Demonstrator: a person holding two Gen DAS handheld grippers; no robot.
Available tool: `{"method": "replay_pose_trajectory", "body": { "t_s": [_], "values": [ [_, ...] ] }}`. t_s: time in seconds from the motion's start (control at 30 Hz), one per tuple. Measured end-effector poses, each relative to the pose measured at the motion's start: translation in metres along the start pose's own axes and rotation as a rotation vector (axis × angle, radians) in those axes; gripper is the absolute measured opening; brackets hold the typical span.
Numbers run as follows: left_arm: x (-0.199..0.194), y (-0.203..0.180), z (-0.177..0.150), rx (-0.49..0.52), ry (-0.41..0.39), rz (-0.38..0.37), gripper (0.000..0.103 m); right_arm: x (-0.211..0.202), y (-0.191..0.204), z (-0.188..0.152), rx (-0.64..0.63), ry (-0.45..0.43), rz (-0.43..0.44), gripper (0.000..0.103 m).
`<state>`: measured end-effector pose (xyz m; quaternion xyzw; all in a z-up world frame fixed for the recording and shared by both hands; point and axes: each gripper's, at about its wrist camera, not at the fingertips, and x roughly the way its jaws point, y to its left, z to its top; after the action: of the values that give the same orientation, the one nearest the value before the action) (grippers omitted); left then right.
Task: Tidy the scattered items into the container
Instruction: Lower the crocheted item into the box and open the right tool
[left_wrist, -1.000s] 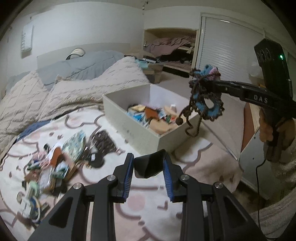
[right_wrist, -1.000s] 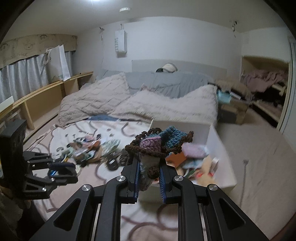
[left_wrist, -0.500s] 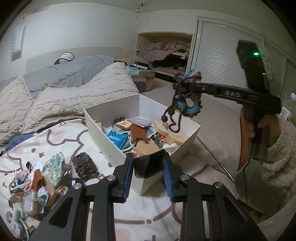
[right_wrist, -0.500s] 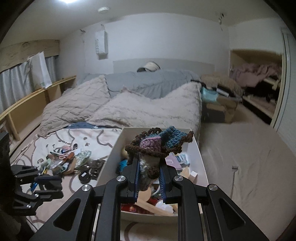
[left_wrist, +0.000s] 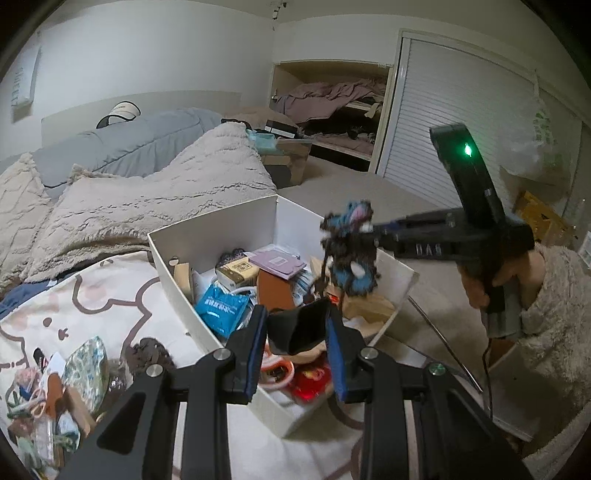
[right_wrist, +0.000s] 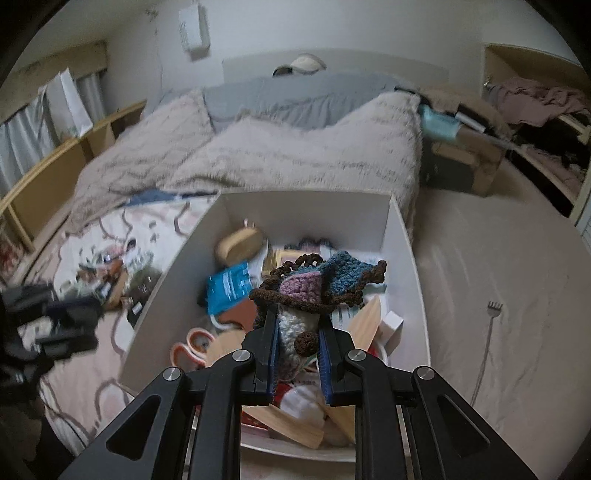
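A home bedroom: a low bed (right_wrist: 295, 155) with grey pillows and a fluffy beige blanket (left_wrist: 155, 206), a cartoon-print sheet (left_wrist: 92, 295), an open closet alcove (left_wrist: 332, 107) heaped with clothes, louvred closet doors (left_wrist: 454, 129), curtains (right_wrist: 22, 140) and carpeted floor (right_wrist: 498, 258).

The bed (left_wrist: 122, 302) was spread with a white cartoon-print sheet. On it sat an open white box (left_wrist: 207, 236), and near the box lay a heap of scattered small items (left_wrist: 55, 391). Behind them a beige textured blanket (left_wrist: 166, 192) lay bunched, with a grey duvet (left_wrist: 140, 140) beyond it.
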<state>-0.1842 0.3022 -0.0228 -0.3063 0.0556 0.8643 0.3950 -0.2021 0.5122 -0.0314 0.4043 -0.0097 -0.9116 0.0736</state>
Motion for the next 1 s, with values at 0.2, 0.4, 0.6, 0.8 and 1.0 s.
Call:
{"method": "replay_pose_trajectory", "body": {
  "t_s": [0.2,0.4,0.6,0.8,1.0],
  "values": [
    [0.031,0.011,0.018,-0.025,0.008,-0.004,0.031,0.023,-0.012,-0.013,-0.056,0.04,-0.016,0.019],
    [0.064,0.029,0.043,-0.059,0.034,0.008,0.031,0.036,-0.023,-0.024,-0.014,0.089,0.048,0.019],
    [0.099,0.049,0.066,-0.097,0.058,0.048,0.031,0.036,-0.004,-0.022,-0.062,0.098,0.092,0.019],
    [0.136,0.063,0.074,-0.105,0.119,0.128,0.031,0.043,-0.003,-0.023,-0.055,0.128,0.091,0.019],
    [0.164,0.078,0.07,-0.142,0.189,0.209,0.031,0.042,-0.01,-0.018,-0.031,0.12,0.102,0.019]
  ]
}}
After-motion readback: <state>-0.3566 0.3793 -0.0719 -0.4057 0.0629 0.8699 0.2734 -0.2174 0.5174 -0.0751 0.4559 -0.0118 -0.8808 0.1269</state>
